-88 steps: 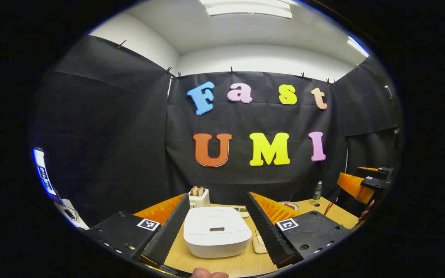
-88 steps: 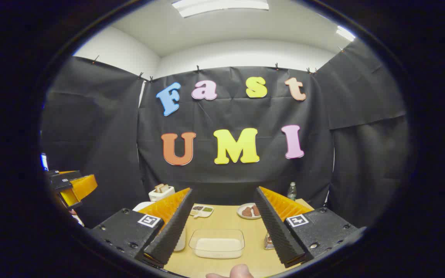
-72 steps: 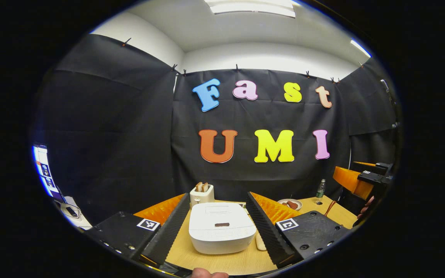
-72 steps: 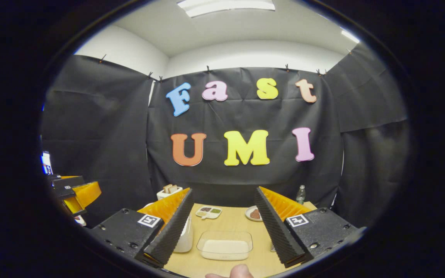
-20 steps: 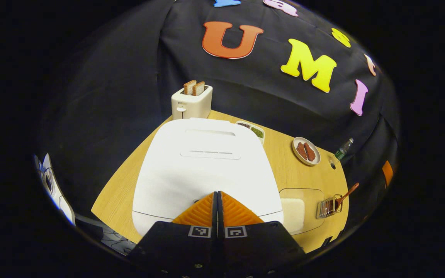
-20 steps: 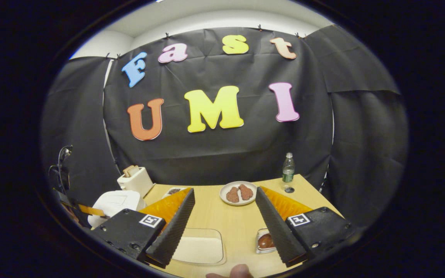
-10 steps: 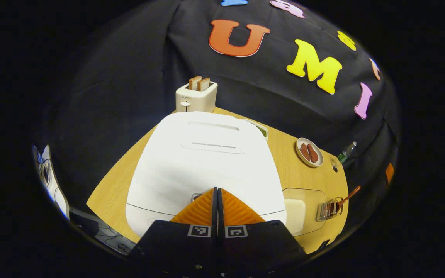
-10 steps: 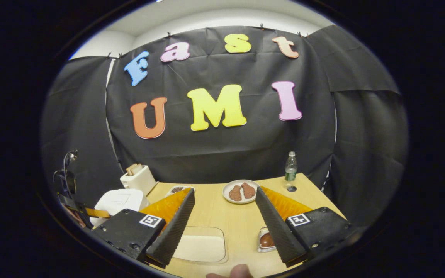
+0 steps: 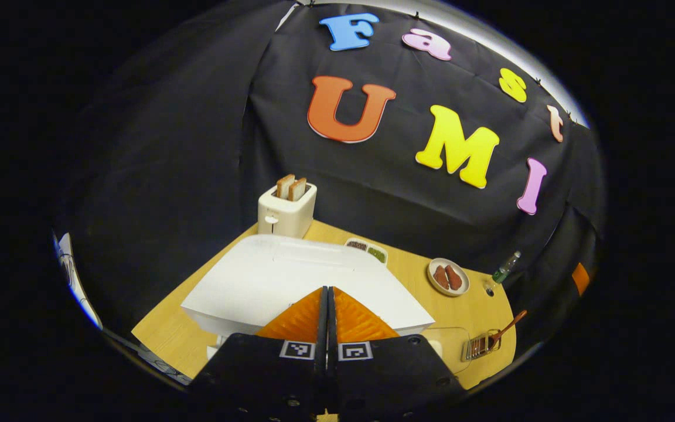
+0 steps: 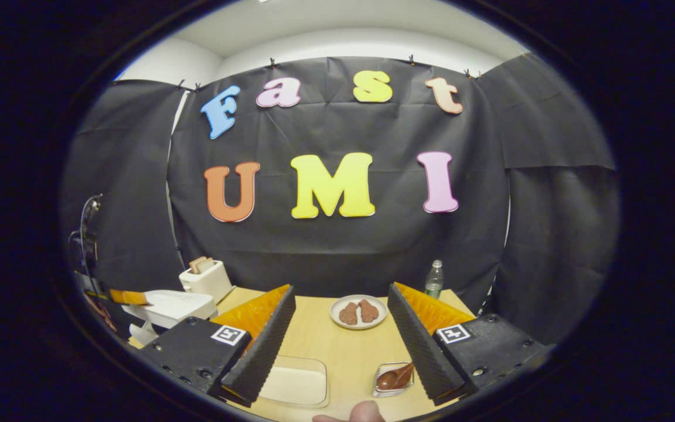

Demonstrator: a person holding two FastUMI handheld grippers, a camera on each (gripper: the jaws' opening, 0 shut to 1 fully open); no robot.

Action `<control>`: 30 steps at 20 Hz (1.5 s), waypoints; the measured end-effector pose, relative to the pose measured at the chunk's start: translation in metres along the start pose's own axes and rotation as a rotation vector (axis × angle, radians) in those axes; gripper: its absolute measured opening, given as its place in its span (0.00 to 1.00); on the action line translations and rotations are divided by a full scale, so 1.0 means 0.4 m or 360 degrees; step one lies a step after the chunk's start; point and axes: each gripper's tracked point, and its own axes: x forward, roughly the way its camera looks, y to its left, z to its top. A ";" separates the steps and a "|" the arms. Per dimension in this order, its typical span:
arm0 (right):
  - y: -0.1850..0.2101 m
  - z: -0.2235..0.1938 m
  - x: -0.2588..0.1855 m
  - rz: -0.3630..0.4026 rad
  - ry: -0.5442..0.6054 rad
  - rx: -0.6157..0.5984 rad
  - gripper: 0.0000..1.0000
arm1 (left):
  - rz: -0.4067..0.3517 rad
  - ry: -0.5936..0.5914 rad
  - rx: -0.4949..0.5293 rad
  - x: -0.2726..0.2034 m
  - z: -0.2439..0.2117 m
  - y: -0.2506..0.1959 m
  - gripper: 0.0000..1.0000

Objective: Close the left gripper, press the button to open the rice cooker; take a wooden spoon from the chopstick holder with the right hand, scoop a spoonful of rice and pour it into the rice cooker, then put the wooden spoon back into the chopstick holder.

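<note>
Left tool [image 9: 326,299]: we are seeing its fingers pressed together with nothing between them; it is hovering at the front edge of the rice cooker's lid [image 9: 290,278]
Rice cooker: we are seeing the white lid tilting up off the body, a gap showing beneath its front edge
Right tool [image 10: 340,328]: we are holding it spread wide and empty above the counter [image 10: 343,346]
Wooden spoon [image 10: 395,377]: it is sitting in the chopstick holder [image 9: 478,347], just beside the right finger
Rice: it is lying in the clear tray [image 10: 296,381] near the left finger
Behind: we are seeing a toaster [image 9: 286,209], a plate [image 10: 358,312] and a bottle [image 10: 433,280]
</note>
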 end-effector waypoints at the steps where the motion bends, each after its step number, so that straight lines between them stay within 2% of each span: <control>1: -0.013 0.000 -0.005 -0.0012 -0.0001 0.0007 1.00 | 0.0005 -0.0060 0.0027 0.006 0.042 -0.006 0.01; 4: -0.065 -0.004 -0.026 -0.0075 0.0007 0.0013 0.99 | -0.0006 -0.0269 0.0120 0.014 0.171 -0.032 0.06; 7: -0.118 -0.017 -0.047 -0.0130 0.0027 0.0036 0.99 | -0.0018 -0.0457 0.0171 -0.004 0.274 -0.067 0.05; 11: -0.159 -0.044 -0.073 -0.0152 0.0059 0.0088 1.00 | -0.0089 -0.0575 0.0197 -0.065 0.317 -0.122 0.11; 13: -0.172 -0.061 -0.086 -0.0149 0.0076 0.0075 0.99 | -0.0109 -0.0618 0.0227 -0.095 0.322 -0.139 0.35; 14: -0.181 -0.072 -0.092 -0.0151 0.0090 0.0068 0.99 | -0.0098 -0.0645 0.0247 -0.109 0.324 -0.138 0.51; 16: -0.192 -0.097 -0.096 -0.0147 0.0128 0.0057 1.00 | -0.0085 -0.0690 0.0255 -0.146 0.322 -0.144 0.59; 17: -0.203 -0.110 -0.099 -0.0153 0.0141 0.0059 1.00 | -0.0076 -0.0701 0.0247 -0.162 0.317 -0.145 0.60; 18: -0.211 -0.125 -0.099 -0.0152 0.0162 0.0069 1.00 | -0.0074 -0.0705 0.0236 -0.182 0.305 -0.147 0.80; 19: -0.217 -0.142 -0.101 -0.0150 0.0188 0.0087 1.00 | -0.0069 -0.0698 0.0233 -0.192 0.296 -0.150 0.96; 24: -0.239 -0.261 -0.047 -0.0090 0.0356 0.0262 0.99 | -0.0037 -0.0724 0.0238 -0.251 0.278 -0.149 0.94; 27: -0.276 -0.350 0.024 -0.0085 0.0466 0.0277 1.00 | -0.0012 -0.0725 0.0239 -0.258 0.274 -0.157 0.94; 28: -0.290 -0.375 0.047 -0.0084 0.0506 0.0307 0.96 | -0.0003 -0.0718 0.0239 -0.256 0.275 -0.158 0.94; 30: -0.317 -0.426 0.087 -0.0100 0.0600 0.0377 0.94 | 0.0015 -0.0706 0.0234 -0.243 0.272 -0.163 0.94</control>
